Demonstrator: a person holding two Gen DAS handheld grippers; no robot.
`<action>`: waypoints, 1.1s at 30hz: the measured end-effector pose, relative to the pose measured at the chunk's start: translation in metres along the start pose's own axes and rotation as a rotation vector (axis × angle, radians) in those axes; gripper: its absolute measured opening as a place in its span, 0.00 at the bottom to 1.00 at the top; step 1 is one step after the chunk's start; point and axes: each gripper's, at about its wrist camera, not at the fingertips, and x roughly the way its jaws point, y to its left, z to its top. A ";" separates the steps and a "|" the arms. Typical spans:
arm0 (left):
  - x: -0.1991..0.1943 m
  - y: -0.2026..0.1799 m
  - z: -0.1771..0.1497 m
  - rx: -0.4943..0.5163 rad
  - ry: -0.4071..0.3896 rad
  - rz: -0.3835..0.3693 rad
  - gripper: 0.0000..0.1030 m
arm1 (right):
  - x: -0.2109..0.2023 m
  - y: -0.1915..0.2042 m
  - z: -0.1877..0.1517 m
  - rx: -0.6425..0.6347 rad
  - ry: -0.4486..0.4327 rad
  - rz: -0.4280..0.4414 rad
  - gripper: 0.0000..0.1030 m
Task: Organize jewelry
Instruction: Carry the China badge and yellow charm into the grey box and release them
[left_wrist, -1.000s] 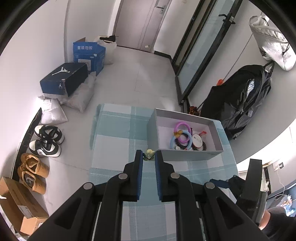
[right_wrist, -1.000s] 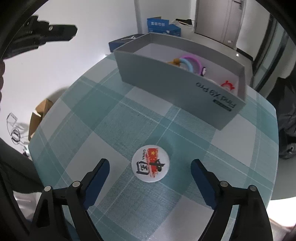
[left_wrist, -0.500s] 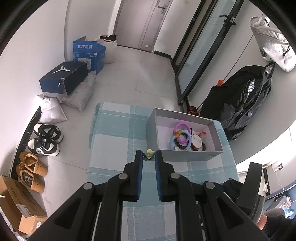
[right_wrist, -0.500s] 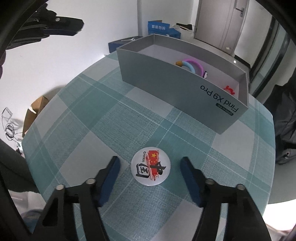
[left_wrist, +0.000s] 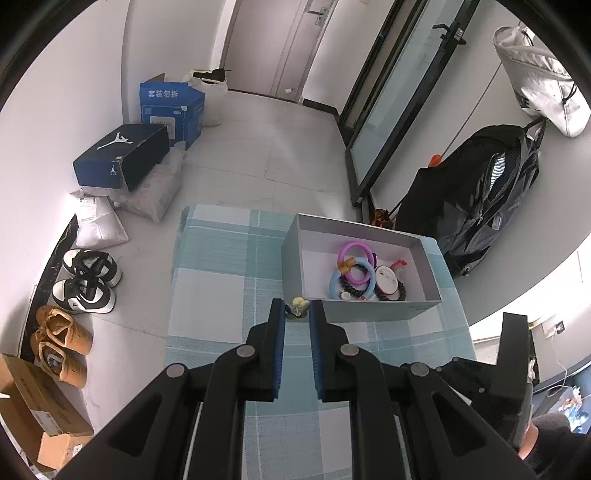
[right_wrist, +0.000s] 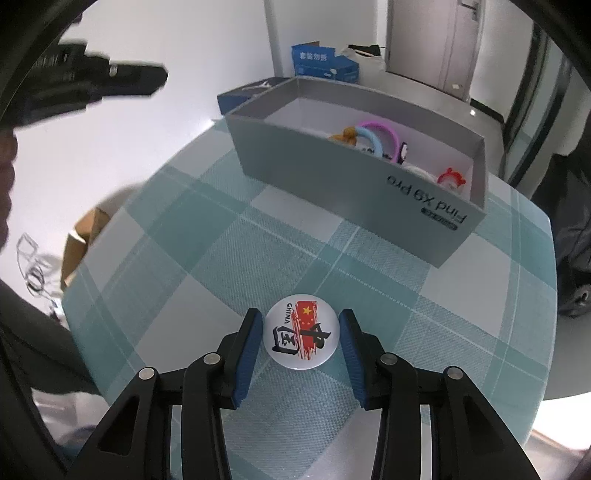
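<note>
Right gripper (right_wrist: 301, 334) low over the teal checked tablecloth (right_wrist: 207, 236), its blue pads (right_wrist: 251, 345) closed in on either side of a round white pin badge (right_wrist: 300, 336) printed with a red flag and "CHINA". Pads sit right at the badge's rim on both sides; the badge looks clamped, though whether it rests on the cloth or is lifted off it cannot be told. Grey open-top box (right_wrist: 436, 218) stands further along the cloth, well apart from the badge, side lettering reading upside down. Inside it, seen from the left wrist: purple ring (left_wrist: 355, 251), light blue ring (left_wrist: 334, 282), dark beaded bracelet (left_wrist: 391, 293), another round badge (left_wrist: 386, 277). Left gripper (left_wrist: 297, 314) held high above the table, jaws nearly together and pinching a small pale yellow-green trinket (left_wrist: 298, 306) at the very tips. In that view the trinket lines up with the near left corner of the grey box (left_wrist: 291, 266).
</note>
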 end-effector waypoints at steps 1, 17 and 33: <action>0.000 -0.001 0.000 0.004 0.000 0.002 0.09 | -0.003 -0.002 0.002 0.012 -0.007 0.022 0.40; 0.019 -0.028 0.013 0.051 0.030 0.007 0.09 | -0.085 -0.045 0.070 0.174 -0.306 0.265 0.40; 0.074 -0.052 0.046 0.092 0.120 -0.067 0.09 | -0.049 -0.107 0.117 0.326 -0.295 0.241 0.40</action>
